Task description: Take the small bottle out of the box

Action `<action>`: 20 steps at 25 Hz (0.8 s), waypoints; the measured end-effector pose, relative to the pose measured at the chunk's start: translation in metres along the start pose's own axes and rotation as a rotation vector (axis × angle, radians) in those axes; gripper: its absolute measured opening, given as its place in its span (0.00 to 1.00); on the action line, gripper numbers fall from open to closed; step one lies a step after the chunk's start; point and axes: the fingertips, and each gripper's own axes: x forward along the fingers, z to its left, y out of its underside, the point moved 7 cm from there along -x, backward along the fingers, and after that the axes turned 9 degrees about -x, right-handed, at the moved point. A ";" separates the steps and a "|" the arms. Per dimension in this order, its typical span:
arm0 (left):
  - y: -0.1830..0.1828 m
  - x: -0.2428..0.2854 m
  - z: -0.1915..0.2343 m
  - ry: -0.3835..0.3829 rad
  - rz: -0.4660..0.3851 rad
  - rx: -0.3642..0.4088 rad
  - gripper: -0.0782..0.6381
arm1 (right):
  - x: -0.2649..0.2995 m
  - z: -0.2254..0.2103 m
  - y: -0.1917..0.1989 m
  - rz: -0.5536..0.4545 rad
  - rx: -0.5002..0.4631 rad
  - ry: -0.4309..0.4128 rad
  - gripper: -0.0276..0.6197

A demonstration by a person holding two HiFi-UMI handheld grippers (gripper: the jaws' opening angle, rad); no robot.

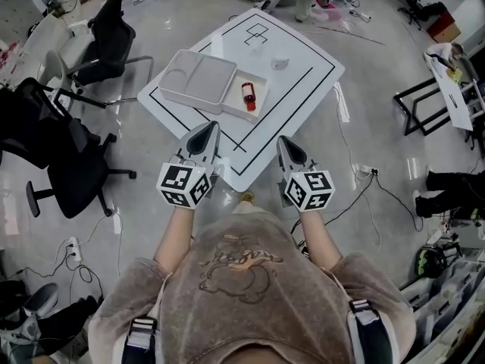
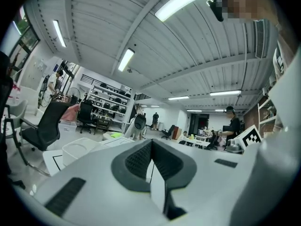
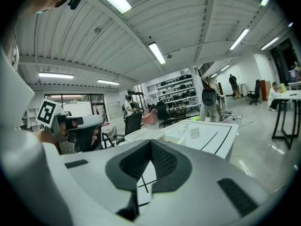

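Bottle [image 1: 248, 96] in box [image 1: 262, 82] dead ahead, roughly midway between left tongs [image 1: 211, 128] and right tongs [image 1: 283, 140]; long axis pointing away; both clenched, empty

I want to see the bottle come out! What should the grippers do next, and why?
Probably reach the right gripper forward over the table toward the small bottle, opening its fingers on the way. The bottle lies uncovered in the open box, but this gripper and the left gripper are shut, empty and only at the table's near edge.
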 end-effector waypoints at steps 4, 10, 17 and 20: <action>-0.003 0.026 0.003 -0.021 -0.002 0.000 0.12 | 0.022 -0.024 -0.007 0.002 0.001 -0.021 0.04; -0.007 0.051 0.008 -0.066 -0.025 -0.002 0.12 | 0.047 -0.051 -0.009 0.020 -0.009 -0.069 0.04; -0.008 0.062 0.011 -0.082 -0.023 -0.001 0.12 | 0.061 -0.063 -0.013 0.022 -0.004 -0.080 0.04; -0.010 0.070 0.016 -0.077 -0.023 0.002 0.12 | 0.066 -0.064 -0.018 0.014 -0.005 -0.078 0.04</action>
